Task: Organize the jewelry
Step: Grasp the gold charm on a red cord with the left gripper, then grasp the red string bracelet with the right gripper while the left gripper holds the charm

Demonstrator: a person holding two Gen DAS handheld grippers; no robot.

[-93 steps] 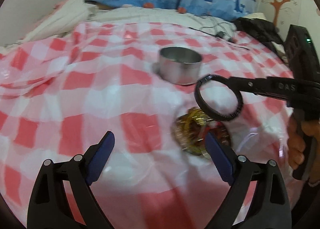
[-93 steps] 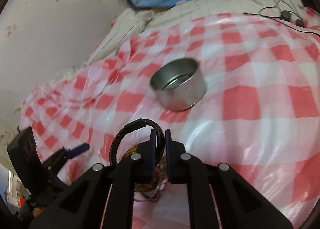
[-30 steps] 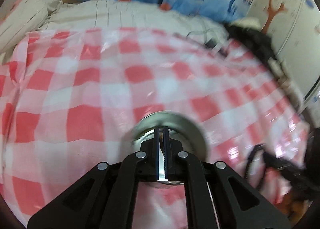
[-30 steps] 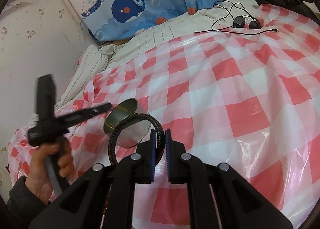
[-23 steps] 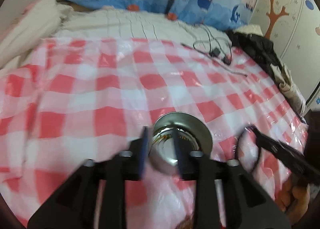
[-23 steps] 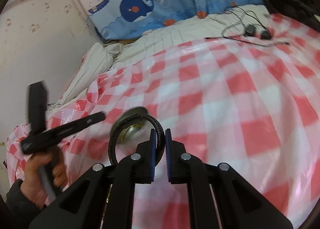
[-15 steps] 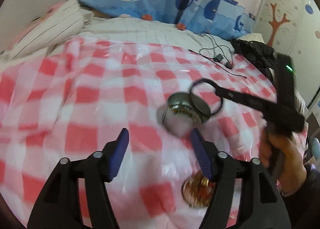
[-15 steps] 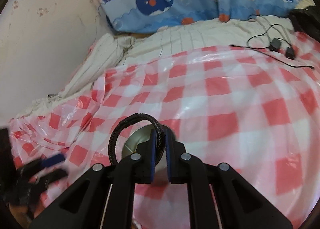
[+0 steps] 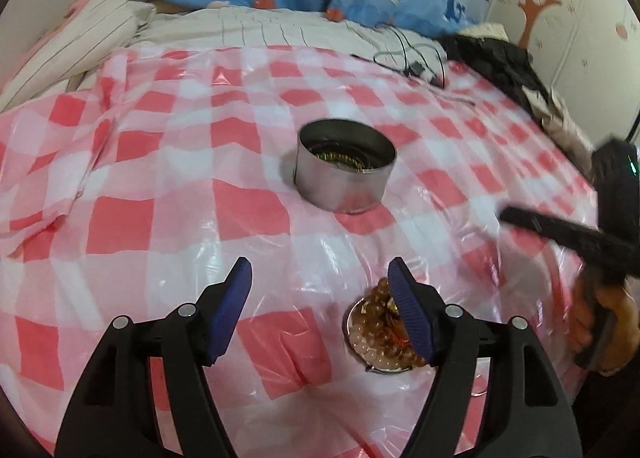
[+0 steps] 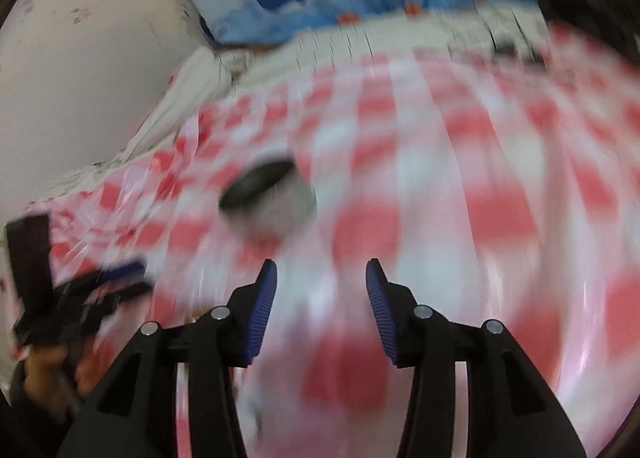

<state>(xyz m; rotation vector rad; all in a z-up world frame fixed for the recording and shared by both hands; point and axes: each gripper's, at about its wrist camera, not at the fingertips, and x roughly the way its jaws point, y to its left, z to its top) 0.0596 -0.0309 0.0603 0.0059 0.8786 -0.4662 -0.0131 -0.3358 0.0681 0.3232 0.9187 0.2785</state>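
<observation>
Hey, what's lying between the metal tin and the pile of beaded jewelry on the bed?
Nothing but bare checkered plastic sheet. The left wrist view shows the metal tin and the beaded jewelry pile apart, with only cloth between them.

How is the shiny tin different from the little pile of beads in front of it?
The tin is a tall, plain silver, round can; the bead pile lies low, a brownish-gold heap. The tin sits farther back; the bead pile lies by the left gripper's open fingers. Both rest on the checked cloth and hold jewelry.
</observation>
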